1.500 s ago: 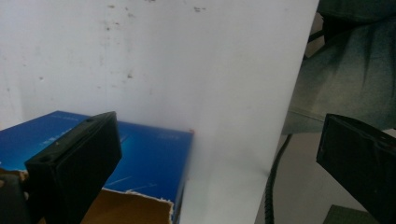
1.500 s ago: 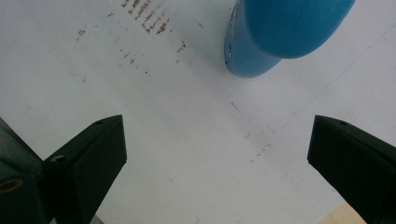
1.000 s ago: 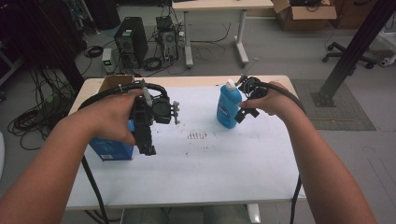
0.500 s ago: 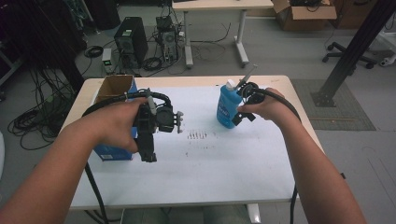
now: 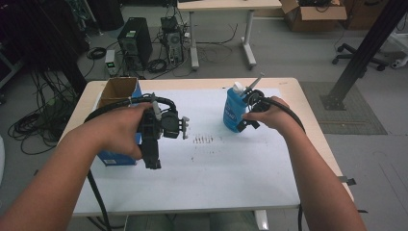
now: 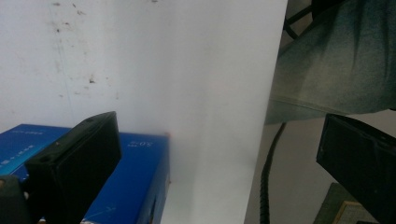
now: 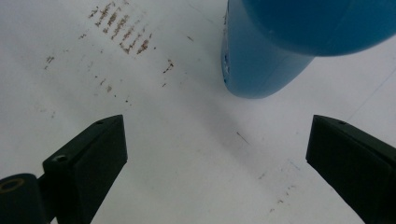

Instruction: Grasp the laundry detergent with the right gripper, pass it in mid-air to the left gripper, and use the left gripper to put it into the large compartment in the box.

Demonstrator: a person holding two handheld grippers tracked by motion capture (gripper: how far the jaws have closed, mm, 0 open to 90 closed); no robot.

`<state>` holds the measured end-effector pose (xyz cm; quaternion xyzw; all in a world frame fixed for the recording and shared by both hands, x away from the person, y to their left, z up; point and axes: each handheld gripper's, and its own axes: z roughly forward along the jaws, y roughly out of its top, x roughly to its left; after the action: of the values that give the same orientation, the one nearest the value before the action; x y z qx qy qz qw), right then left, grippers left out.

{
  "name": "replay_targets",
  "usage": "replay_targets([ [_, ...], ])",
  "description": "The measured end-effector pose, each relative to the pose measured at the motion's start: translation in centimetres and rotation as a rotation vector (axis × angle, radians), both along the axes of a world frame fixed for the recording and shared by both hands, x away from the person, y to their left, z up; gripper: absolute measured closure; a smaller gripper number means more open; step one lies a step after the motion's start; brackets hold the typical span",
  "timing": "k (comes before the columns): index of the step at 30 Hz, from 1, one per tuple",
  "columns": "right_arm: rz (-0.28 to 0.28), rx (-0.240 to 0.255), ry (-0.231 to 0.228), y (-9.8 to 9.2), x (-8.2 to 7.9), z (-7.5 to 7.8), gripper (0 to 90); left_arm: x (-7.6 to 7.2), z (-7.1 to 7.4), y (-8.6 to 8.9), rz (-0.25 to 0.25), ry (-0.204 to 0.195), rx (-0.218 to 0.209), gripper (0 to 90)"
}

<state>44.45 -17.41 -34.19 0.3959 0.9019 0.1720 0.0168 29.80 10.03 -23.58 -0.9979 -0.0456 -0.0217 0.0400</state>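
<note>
Lower now: right hand-held gripper, smooth blue bottle

Blue bottle and blue box flank the open table middle.

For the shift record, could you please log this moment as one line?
right gripper: open, beside blue bottle, nothing held | left gripper: open, empty, over blue box | table: white sheet

My left black two-jaw gripper hangs w/ jaws wide, pointing down; right black gripper, jaws spread too, sits beside it, forearms apart.
</note>
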Motion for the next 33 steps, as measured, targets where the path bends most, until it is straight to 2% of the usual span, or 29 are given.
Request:
replay_targets([
  [6,-0.004,0.020,-0.011,0.0,0.3,-1.0,5.4,-0.3,-0.3,-0.1,0.001,0.006,0.005,0.4],
  [9,-0.012,0.038,-0.031,0.1,0.5,-1.6,5.4,-0.2,-0.4,-0.1,-0.003,0.006,0.000,0.4],
  [16,-0.025,0.038,-0.047,0.1,0.8,-2.4,5.3,-0.2,-0.7,0.1,0.000,0.009,0.003,0.4],
  [22,-0.034,0.059,-0.083,0.1,0.9,-2.8,5.0,-0.5,-0.6,0.0,-0.010,0.007,0.001,0.4],
  [27,-0.039,0.090,-0.132,0.1,0.9,-3.0,5.0,-0.6,-0.6,-0.3,-0.016,0.002,-0.006,0.4],
  [31,-0.041,0.076,-0.165,0.0,1.0,-3.2,4.7,-0.8,-0.6,-0.4,-0.023,0.002,-0.006,0.4],
  [33,-0.052,0.087,-0.182,0.0,1.1,-3.4,4.6,-1.0,-0.6,-0.6,-0.030,0.006,-0.003,0.4],
])
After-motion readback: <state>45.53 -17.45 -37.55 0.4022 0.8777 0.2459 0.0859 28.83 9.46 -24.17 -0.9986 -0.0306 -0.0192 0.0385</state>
